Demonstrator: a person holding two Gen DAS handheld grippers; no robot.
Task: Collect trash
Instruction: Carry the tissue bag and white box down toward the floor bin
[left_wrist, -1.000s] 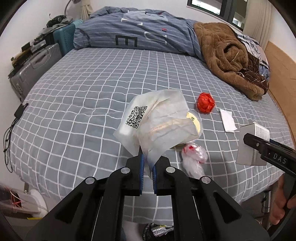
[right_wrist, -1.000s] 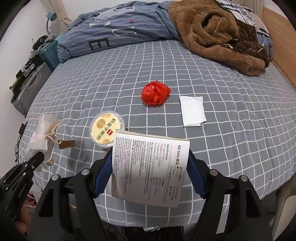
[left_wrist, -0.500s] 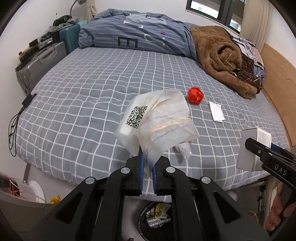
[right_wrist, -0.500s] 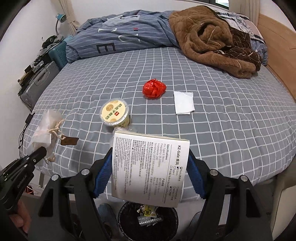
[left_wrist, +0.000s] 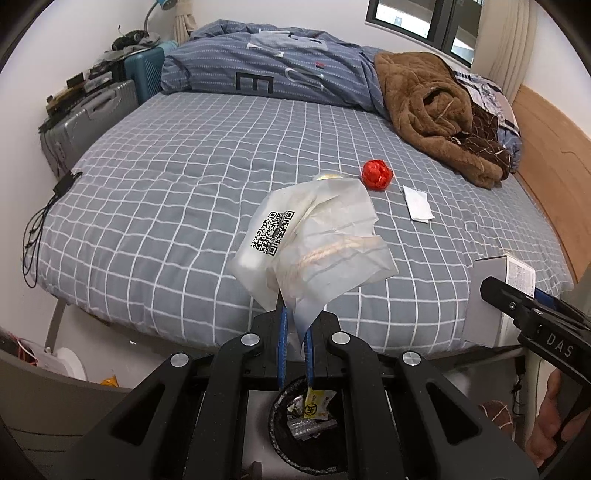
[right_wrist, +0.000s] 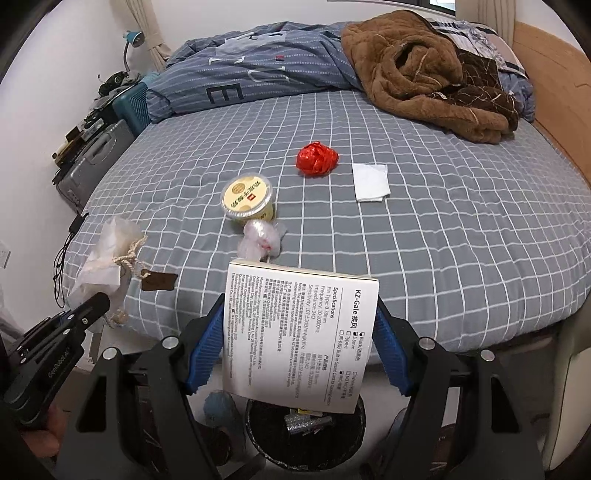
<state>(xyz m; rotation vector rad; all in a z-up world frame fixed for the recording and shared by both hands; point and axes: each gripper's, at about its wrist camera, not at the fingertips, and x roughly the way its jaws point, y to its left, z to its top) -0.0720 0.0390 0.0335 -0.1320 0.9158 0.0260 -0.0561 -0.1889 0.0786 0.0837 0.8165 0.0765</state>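
Both of my loads sit almost straight above the black trash bin (right_wrist: 304, 435) on the floor at the near foot of the bed (left_wrist: 184, 192), and that is what the next move turns on as I judge it: the bin's mouth lies below and just nearer than the tips of each pair of tongs, so a release should send things down rather than onto the mattress. My left tongs (left_wrist: 294, 332) are clenched on the lower corner of a crumpled translucent bag (left_wrist: 314, 243) with a QR label, which stands up and away from the jaws, leaning toward the bed. My right tongs (right_wrist: 298, 345) grip a white printed box (right_wrist: 299, 336) by its two side faces, its long axis running near to far along the jaws, its near end overhanging the bin's rim. The box looks the closer to centred over the opening; the bag hangs a little to the far side of it. Counting what is left on the bed: one yellow lidded cup (right_wrist: 248, 195), one small clear plastic wad (right_wrist: 262, 238) just nearer than the cup, one red crumpled wrapper (right_wrist: 317, 158) farther back, and one white paper napkin (right_wrist: 370, 182) to its right, four pieces in all, plus two in hand. One bin, with some wrappers already in it. A brown blanket (right_wrist: 424, 70) and a blue duvet (right_wrist: 251, 77) lie at the far end, not trash as far as I can judge.
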